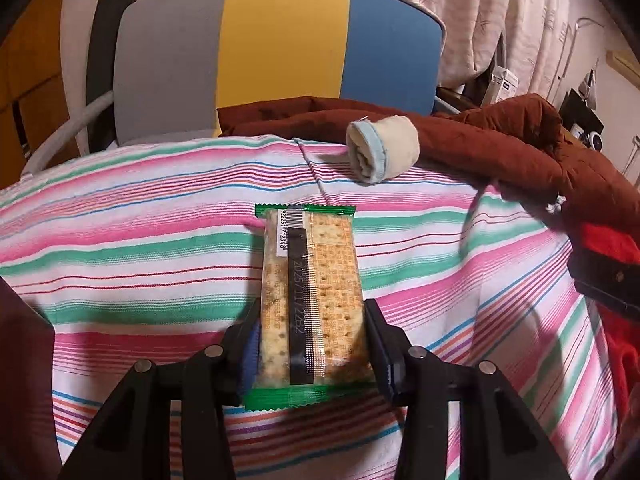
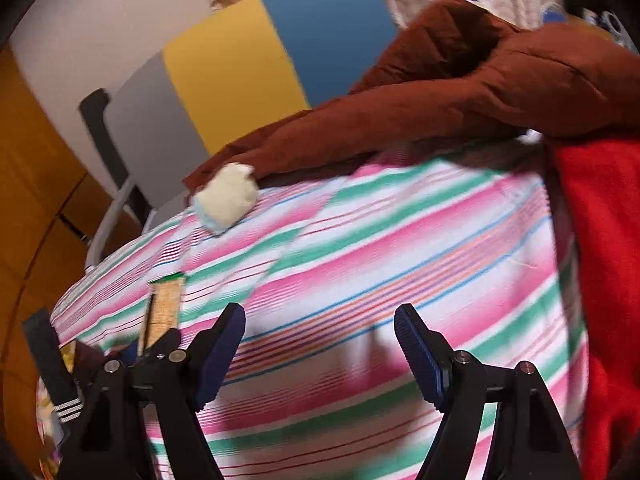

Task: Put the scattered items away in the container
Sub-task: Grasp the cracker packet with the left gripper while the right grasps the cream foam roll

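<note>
A clear cracker packet [image 1: 310, 292] with green ends lies lengthwise on the striped cloth [image 1: 140, 248]. My left gripper [image 1: 313, 306] is shut on its near half, with one blue pad against each long side. Farther back, a rolled cream sock with a pale blue edge [image 1: 382, 150] rests beside the brown jacket. In the right wrist view my right gripper [image 2: 320, 344] hovers open over bare striped cloth [image 2: 380, 240] with nothing between its fingers. The cracker packet [image 2: 164, 304] shows at the lower left and the sock [image 2: 228, 196] lies beyond it. No container is clearly visible.
A brown padded jacket [image 1: 500, 140] sprawls along the back and right of the surface, with red fabric [image 2: 600, 260] at the right edge. A chair with a grey, yellow and blue back [image 1: 280, 48] stands behind. A dark strap with white stripes [image 2: 56, 376] sits at the lower left.
</note>
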`<state>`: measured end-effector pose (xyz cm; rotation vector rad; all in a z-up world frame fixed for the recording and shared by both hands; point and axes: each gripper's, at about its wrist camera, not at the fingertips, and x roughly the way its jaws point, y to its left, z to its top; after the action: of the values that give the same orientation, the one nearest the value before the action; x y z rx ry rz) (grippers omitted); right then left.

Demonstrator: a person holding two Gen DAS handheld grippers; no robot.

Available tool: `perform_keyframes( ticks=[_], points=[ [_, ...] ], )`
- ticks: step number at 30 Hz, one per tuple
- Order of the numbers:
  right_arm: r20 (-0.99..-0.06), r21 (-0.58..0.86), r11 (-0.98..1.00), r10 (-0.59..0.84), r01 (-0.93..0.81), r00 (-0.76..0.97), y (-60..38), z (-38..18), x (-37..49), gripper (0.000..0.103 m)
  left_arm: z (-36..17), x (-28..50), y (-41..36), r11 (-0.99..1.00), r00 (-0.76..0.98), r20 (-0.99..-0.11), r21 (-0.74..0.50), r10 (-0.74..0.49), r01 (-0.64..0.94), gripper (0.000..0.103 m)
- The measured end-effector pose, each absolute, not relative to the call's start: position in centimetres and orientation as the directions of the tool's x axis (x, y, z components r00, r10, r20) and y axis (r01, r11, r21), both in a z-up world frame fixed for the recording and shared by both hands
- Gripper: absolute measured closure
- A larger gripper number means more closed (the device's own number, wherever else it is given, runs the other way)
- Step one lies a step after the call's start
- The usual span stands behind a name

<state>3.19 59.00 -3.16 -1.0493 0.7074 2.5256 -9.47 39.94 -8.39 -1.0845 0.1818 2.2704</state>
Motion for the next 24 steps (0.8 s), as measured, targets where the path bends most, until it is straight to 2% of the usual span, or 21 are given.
perform_keyframes(
  ticks=[2,4,5,9,19,21,23,24],
  points=[
    [-0.717,0.322,-0.852,0.066,-0.413,-0.694,57.7,-3.3,2.4,0.023,-8.4,-9.6,39.9,-0.803,-0.477,-0.741,-0.139,0.473,-0.580,0.056],
    [-0.726,0.314,-0.874,0.031,-0.372,-0.687,57.0,-3.6,0.9,0.014,-8.6,-9.7,39.3,-0.795,-0.459,-0.734,-0.182,0.501,-0.578,0.056],
    [-0.721,0.299,-0.888,0.030,-0.349,-0.693,56.6,-3.3,-0.2,0.014,-8.6,-9.7,39.1,-0.792,-0.450,-0.730,-0.202,0.514,-0.577,0.056],
    [-0.701,0.191,-0.935,0.083,-0.299,-0.708,55.6,-2.2,-4.8,0.007,-8.9,-9.7,38.8,-0.785,-0.440,-0.723,-0.229,0.533,-0.576,0.056],
    [-0.739,0.024,-0.959,0.173,-0.282,-0.651,56.5,-4.0,-14.7,0.007,-9.3,-9.9,38.5,-0.767,-0.423,-0.702,-0.280,0.574,-0.577,0.056],
    [-0.746,0.016,-0.964,0.164,-0.265,-0.645,56.7,-4.5,-15.6,0.013,-9.4,-9.9,38.4,-0.762,-0.418,-0.697,-0.291,0.583,-0.578,0.056],
    [-0.769,0.000,-0.971,0.154,-0.241,-0.621,56.6,-5.3,-16.5,0.034,-9.5,-9.9,38.3,-0.759,-0.416,-0.693,-0.298,0.589,-0.579,0.056],
    [-0.773,0.004,-0.972,0.147,-0.235,-0.617,56.6,-5.6,-16.6,0.038,-9.4,-9.9,38.3,-0.758,-0.416,-0.692,-0.298,0.590,-0.580,0.056]
  ],
)
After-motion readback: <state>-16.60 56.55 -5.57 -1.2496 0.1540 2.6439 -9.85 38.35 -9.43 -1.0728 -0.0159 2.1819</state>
